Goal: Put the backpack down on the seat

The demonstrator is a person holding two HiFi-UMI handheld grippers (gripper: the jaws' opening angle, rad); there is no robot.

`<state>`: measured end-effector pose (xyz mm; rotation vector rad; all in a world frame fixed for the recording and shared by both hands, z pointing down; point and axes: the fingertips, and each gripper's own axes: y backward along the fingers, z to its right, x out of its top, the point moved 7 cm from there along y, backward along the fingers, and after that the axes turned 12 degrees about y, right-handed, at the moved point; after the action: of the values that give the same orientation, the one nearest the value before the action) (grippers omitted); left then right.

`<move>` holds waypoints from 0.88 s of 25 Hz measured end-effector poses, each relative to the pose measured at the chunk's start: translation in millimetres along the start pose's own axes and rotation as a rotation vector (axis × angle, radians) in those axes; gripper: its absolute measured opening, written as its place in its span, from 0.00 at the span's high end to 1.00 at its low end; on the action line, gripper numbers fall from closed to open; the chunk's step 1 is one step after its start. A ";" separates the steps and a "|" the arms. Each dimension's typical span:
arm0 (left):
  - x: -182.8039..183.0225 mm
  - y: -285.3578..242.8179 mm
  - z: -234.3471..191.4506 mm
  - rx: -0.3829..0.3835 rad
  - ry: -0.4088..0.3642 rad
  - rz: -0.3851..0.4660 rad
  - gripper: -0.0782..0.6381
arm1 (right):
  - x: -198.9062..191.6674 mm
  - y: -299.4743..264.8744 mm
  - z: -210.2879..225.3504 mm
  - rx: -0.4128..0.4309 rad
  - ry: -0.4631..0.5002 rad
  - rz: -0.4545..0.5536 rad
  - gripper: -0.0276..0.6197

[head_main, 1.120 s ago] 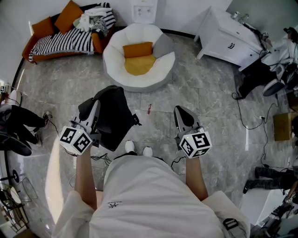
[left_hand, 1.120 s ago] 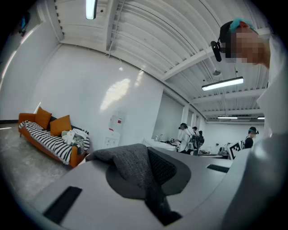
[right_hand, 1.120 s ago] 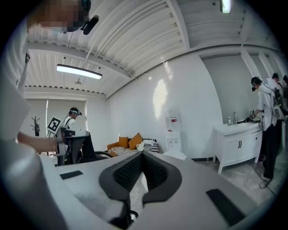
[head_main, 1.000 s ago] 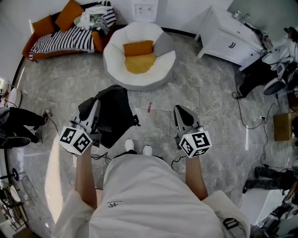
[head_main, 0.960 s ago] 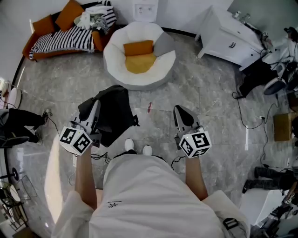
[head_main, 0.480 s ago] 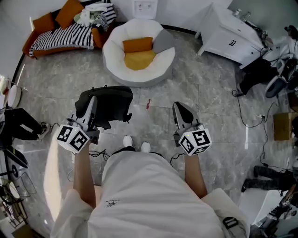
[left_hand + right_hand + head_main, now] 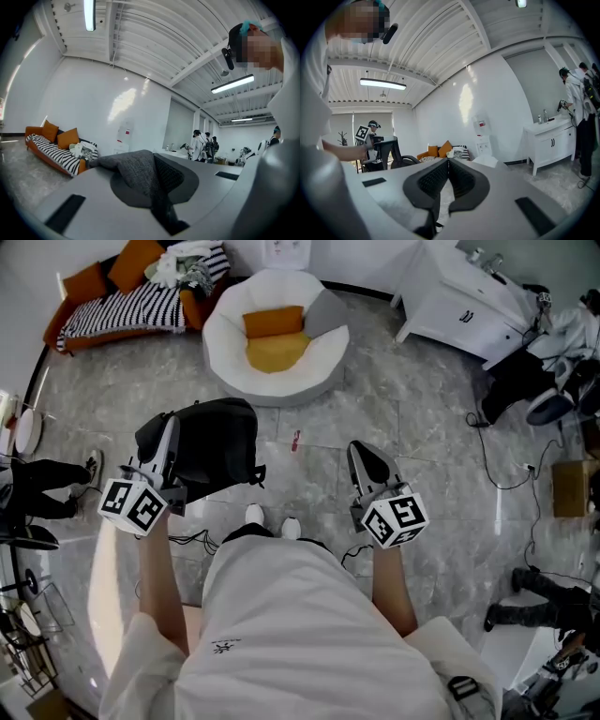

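Head view looks steeply down on left gripper (image 7: 169,425), right gripper (image 7: 362,450) and floor (image 7: 431,456). Gripper views face level along their jaws; all three share the far sofa (image 7: 122,310) (image 7: 49,150) (image 7: 436,152).

Staged living-room lab: striped sofa (image 7: 127,313), beanbag chair (image 7: 221,341), white cabinet (image 7: 459,306).

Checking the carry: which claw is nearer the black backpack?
Left. The left claw is shut on fabric of the backpack; the right claw, shut and empty, is off to its right, apart from it.
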<state>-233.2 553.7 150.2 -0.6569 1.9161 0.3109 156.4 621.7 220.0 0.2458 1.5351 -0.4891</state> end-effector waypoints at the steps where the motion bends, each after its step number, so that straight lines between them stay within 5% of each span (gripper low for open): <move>1: -1.3 -0.2 1.3 0.002 -0.001 -0.002 0.85 | -0.7 1.2 1.1 0.001 -0.002 0.000 0.92; 22: -2.1 4.2 -4.9 0.006 0.035 0.020 0.85 | 6.4 1.4 -3.4 0.024 0.019 0.005 0.92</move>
<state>-238.7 555.3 153.9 -0.6433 1.9569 0.3076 153.7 623.5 213.3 0.2737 1.5469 -0.5030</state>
